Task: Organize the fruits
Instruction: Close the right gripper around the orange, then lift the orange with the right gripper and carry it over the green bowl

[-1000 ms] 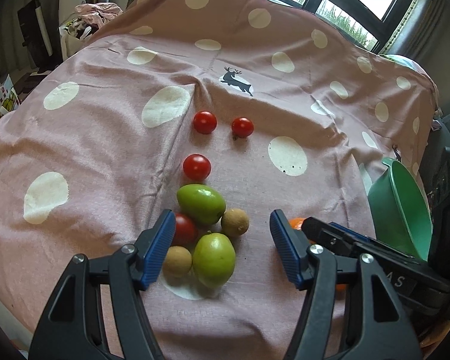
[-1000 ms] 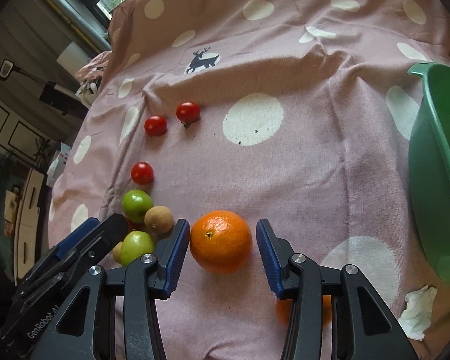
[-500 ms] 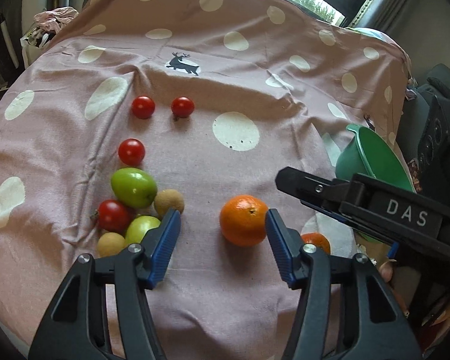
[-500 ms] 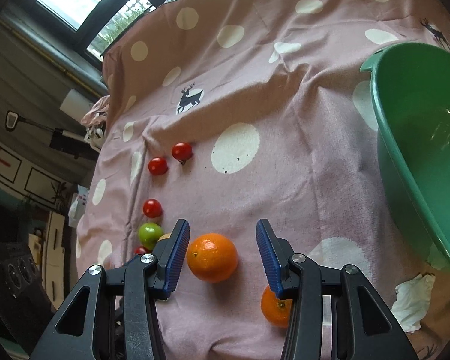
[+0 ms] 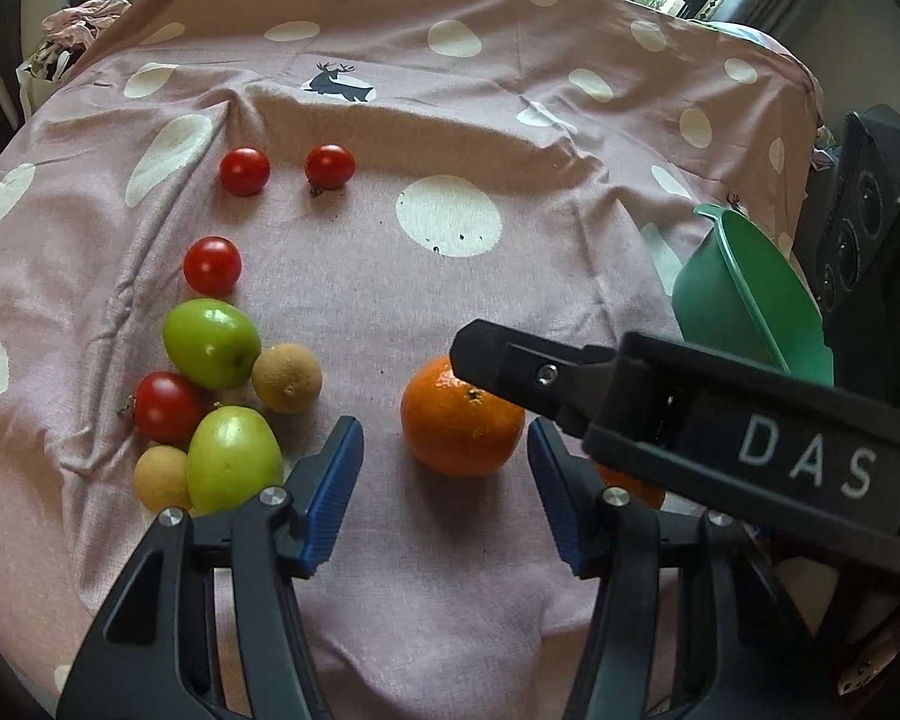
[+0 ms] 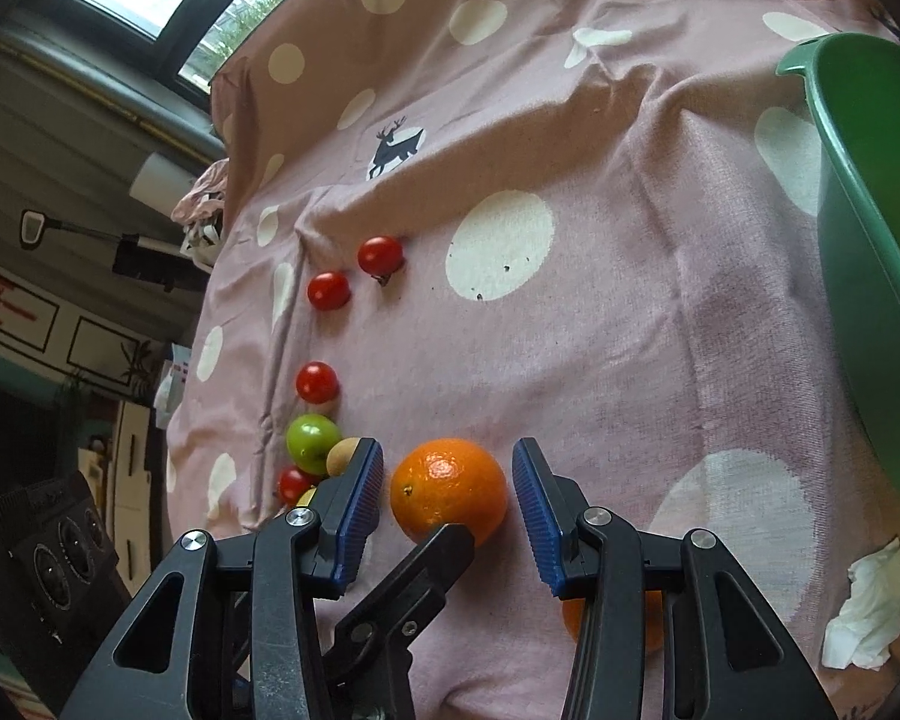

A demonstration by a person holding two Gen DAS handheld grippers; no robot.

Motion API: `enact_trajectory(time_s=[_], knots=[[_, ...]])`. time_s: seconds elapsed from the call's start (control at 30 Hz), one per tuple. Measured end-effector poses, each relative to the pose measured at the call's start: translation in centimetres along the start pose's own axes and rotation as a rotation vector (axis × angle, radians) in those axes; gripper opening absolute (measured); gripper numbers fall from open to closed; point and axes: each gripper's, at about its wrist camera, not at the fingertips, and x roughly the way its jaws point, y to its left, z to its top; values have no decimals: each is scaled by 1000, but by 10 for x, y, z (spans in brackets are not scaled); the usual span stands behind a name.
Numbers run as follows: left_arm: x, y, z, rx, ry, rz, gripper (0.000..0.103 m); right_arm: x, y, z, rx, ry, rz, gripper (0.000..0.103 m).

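An orange (image 5: 462,426) lies on the pink spotted cloth (image 5: 390,312), between the open blue pads of my left gripper (image 5: 444,480). It also shows in the right wrist view (image 6: 448,491), between the open pads of my right gripper (image 6: 448,507). Neither gripper touches it. A second orange (image 6: 612,618) lies half hidden behind my right gripper's finger. To the left lie two green fruits (image 5: 212,343) (image 5: 234,459), two small tan fruits (image 5: 287,378) (image 5: 161,478) and several red tomatoes (image 5: 212,266).
A green basin (image 6: 876,252) stands at the right edge of the cloth; it also shows in the left wrist view (image 5: 750,300). A crumpled white tissue (image 6: 870,606) lies near its front. A black speaker-like box (image 5: 870,222) stands beyond the basin.
My left gripper has swung right, from over the green fruit cluster to around the orange. My right gripper has drawn back and tilted, with the orange still between its pads.
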Motion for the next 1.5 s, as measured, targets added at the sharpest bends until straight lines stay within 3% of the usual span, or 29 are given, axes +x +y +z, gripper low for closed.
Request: enact_trajectory(time_s=[0.83, 1.1, 1.5], knots=[[16, -2, -1, -19, 41, -33, 44, 8, 0, -1, -32, 19, -39, 48], [10, -3, -2, -4, 13, -37, 44, 7, 4, -3, -54, 15, -33, 45], [-14, -9, 0, 15, -79, -58, 44, -14, 23, -6, -134, -80, -30, 44]])
